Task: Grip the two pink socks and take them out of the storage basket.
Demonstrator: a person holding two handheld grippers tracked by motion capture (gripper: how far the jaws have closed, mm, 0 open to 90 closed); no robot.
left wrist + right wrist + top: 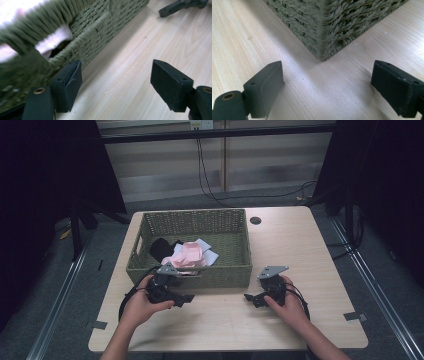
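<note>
The left gripper [184, 298] sits at about seven o'clock on the table [320, 270], jaws spread wide and empty, just beside the front wall of the woven basket [235, 225]. The clothes [187, 254], pink, white and black, lie inside the basket at ten o'clock, untouched. The right gripper [248, 297], at five o'clock near the basket's front corner, is likewise wide and empty. Judging by this, nothing is picked yet; all handling remains.

Overhead light falling evenly on my counter [225, 320]; surroundings staying dark; basket [30, 32] rim blurring, overexposed white beside my left tongs [116, 85].
</note>
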